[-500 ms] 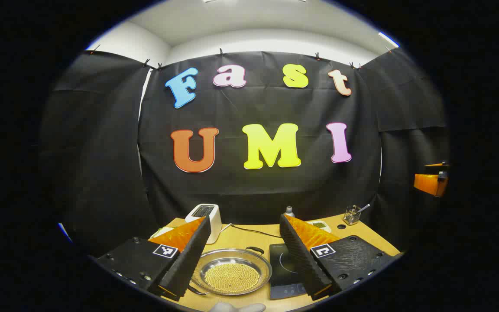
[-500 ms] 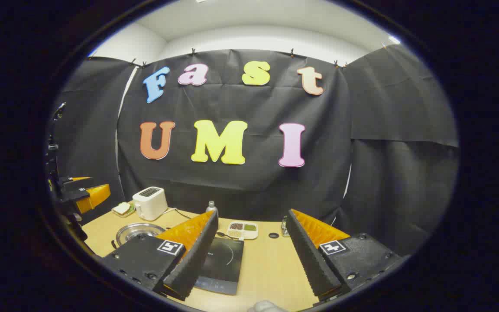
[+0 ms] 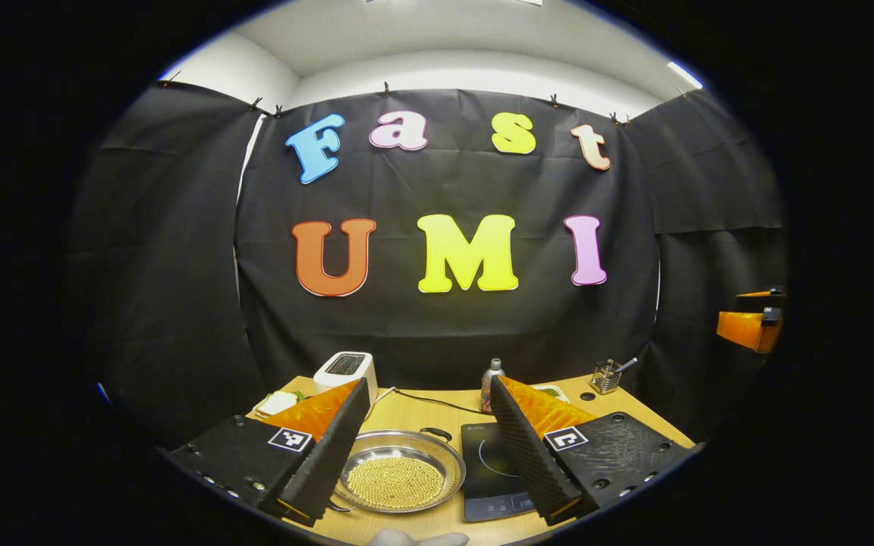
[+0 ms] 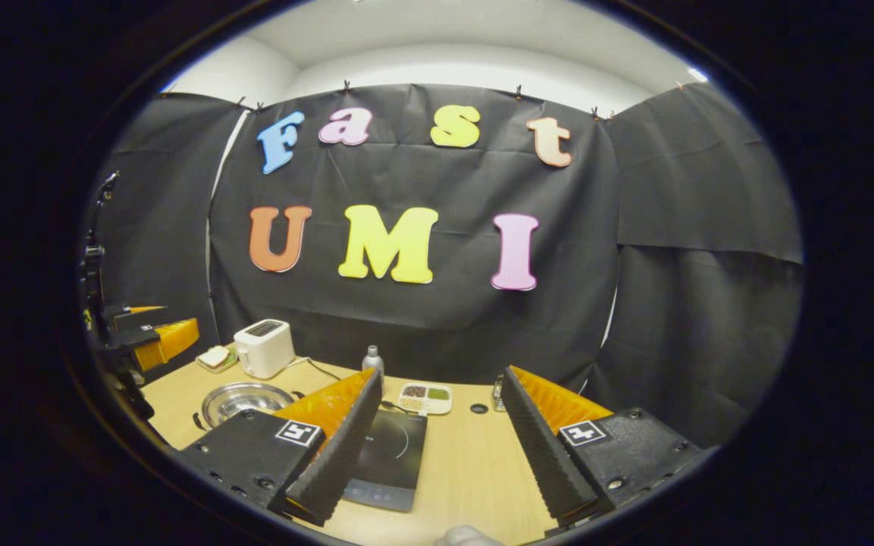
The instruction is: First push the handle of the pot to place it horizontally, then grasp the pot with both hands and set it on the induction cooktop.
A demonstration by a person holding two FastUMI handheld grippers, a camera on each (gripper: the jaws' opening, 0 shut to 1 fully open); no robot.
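Note:
A shallow steel pot point(image 3: 399, 476) holding small yellow beads sits on the wooden table point(image 3: 422, 413), with a dark loop handle point(image 3: 435, 433) at its far rim. Right beside it lies the black induction cooktop point(image 3: 488, 470). My left gripper point(image 3: 429, 447) hovers open above and in front of the pot, fingers apart, touching nothing. In the right gripper view the pot point(image 4: 243, 400) lies at the left and the cooktop point(image 4: 391, 455) sits partly behind one finger. My right gripper point(image 4: 437, 440) is open over bare table. The left gripper point(image 4: 160, 337) shows at the far left there.
A white toaster point(image 3: 346, 371) stands at the back left with a cord running across the table. A sandwich plate point(image 4: 215, 359), a small bottle point(image 3: 490, 375), a divided dish of grains point(image 4: 425, 397) and a wire utensil holder point(image 3: 605, 376) line the back edge.
Both views have shifted slightly: the table and its objects sit a little lower and farther left in the left gripper view. Both grippers stay open.

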